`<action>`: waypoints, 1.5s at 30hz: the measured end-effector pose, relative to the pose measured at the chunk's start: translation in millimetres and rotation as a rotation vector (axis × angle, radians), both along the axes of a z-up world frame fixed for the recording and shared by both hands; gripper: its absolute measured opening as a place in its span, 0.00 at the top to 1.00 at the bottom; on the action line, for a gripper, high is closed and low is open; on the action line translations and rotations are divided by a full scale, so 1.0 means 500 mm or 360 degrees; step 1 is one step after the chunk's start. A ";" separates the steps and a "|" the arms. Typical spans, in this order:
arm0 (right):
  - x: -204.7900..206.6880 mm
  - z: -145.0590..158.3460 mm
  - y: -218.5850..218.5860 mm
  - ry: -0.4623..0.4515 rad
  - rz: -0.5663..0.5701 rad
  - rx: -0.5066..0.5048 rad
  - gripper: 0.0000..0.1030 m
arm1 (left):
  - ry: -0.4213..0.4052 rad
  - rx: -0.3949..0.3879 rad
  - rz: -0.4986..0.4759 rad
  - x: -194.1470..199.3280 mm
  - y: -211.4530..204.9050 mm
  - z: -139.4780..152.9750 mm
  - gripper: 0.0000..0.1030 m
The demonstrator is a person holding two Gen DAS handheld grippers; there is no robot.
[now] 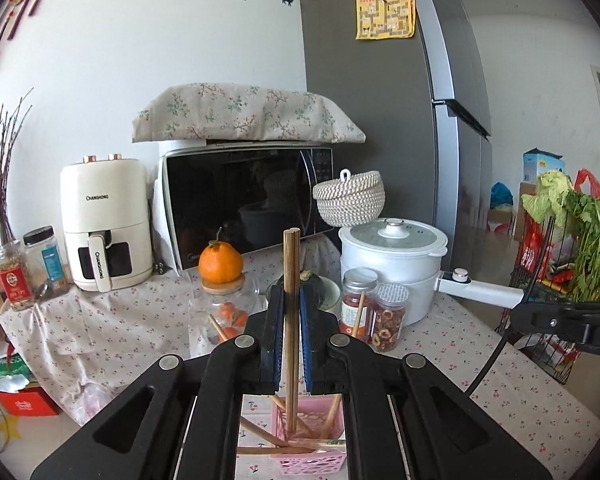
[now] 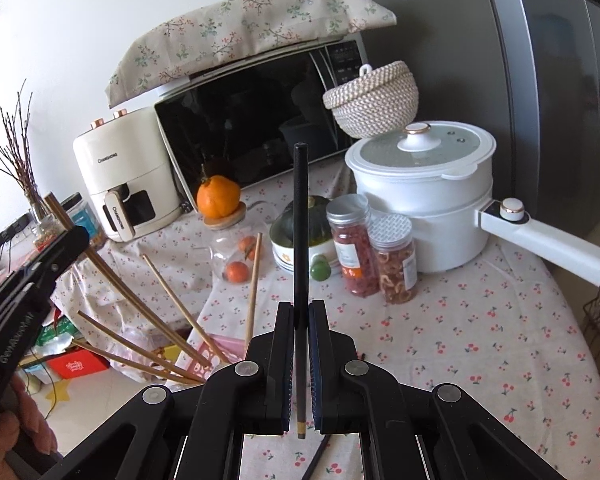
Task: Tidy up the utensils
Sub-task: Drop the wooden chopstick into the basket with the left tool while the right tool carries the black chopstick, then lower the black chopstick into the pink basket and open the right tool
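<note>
Jaws of the left gripper (image 1: 290,320) are closed on a brown wooden chopstick (image 1: 290,280). The stick stands upright between them. Its top pokes up past the jaws and its bottom end goes down into a pink basket (image 1: 312,460) right below the jaws. More chopsticks (image 1: 260,434) lean in that basket. Past the jaws, on the flowery counter (image 1: 480,360), there is an orange (image 1: 220,262) on a glass jar, two jars with red snacks (image 1: 372,312) just to the right, and a white pot (image 1: 394,256) behind them. A microwave (image 1: 244,204) sits farther back. The right gripper (image 1: 568,320) shows at the right edge.

From the right wrist camera, the jaws of the right gripper (image 2: 300,320) are closed on a black chopstick (image 2: 300,240). It stands upright too, sticking up well above the jaws, with its tip showing just below them. To the left of the jaws, the wooden chopsticks (image 2: 172,296) fan out from the pink basket (image 2: 220,350), which is mostly hidden. The left gripper (image 2: 40,264) is at the far left, holding its brown chopstick (image 2: 60,210), with a hand (image 2: 16,432) under it. Ahead of the jaws are the orange (image 2: 218,196), the snack jars (image 2: 380,248) and the white pot (image 2: 428,192).
</note>
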State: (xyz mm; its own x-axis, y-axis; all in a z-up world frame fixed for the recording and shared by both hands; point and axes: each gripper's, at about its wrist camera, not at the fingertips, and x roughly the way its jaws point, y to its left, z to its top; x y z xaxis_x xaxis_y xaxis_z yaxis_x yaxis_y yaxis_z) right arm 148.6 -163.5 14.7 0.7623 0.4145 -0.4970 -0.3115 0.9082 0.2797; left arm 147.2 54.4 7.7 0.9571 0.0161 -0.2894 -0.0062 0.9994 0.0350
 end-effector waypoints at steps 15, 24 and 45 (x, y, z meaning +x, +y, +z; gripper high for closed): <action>-0.028 0.083 0.007 -0.0197 0.0000 0.0071 0.95 | 0.0245 -0.0352 -0.0105 -0.090 0.058 0.053 0.46; -0.007 0.119 0.102 -0.0300 0.0118 0.0072 0.95 | 0.0302 -0.0421 -0.0104 -0.187 0.139 0.036 0.33; 0.099 -0.014 0.244 -0.0233 0.0200 0.0120 0.92 | 0.0618 -0.0327 -0.0071 -0.159 0.180 -0.073 0.32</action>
